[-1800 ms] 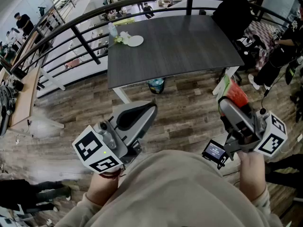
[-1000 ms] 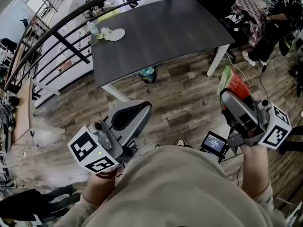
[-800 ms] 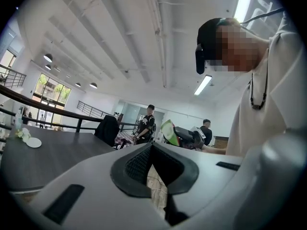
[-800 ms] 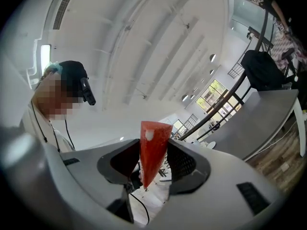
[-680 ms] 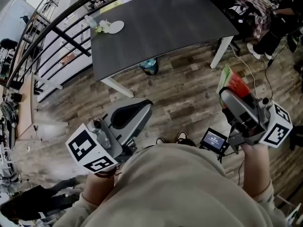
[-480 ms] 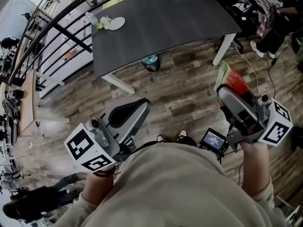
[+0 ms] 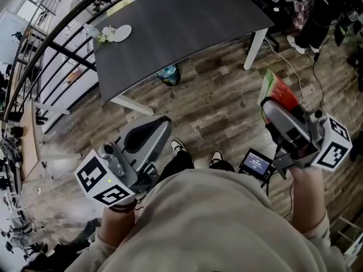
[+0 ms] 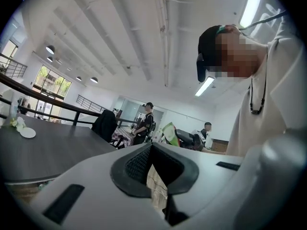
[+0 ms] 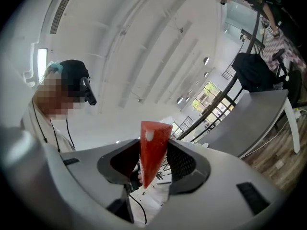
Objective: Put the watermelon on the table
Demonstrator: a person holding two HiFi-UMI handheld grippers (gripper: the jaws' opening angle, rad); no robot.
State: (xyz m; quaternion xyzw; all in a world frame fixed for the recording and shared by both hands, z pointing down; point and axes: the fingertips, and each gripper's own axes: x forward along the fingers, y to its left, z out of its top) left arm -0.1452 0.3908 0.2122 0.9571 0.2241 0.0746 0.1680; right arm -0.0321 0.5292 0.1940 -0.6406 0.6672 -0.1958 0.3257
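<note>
A red watermelon slice [image 7: 279,94] with a green rind is clamped upright in my right gripper [image 7: 272,107], over the wooden floor and short of the table's near right corner. In the right gripper view the slice [image 9: 152,145] stands as a red wedge between both pads of the gripper [image 9: 152,166]. The dark grey table [image 7: 181,21] lies ahead, and the same table [image 8: 48,152] shows at the left of the left gripper view. My left gripper [image 7: 154,130] hangs over the floor before the table; its jaws [image 8: 151,152] meet with nothing between them.
A white plate [image 7: 121,33] and a small bunch of flowers [image 7: 102,34] sit at the table's far left corner. A bin [image 7: 167,74] stands under the table. A black railing [image 7: 51,44] runs along the left. People [image 7: 317,16] and cables are at the right.
Both grippers have sunk a little and the table has slid up and left in the head view. My shoes have come into sight. The slice stays clamped in the right gripper.
</note>
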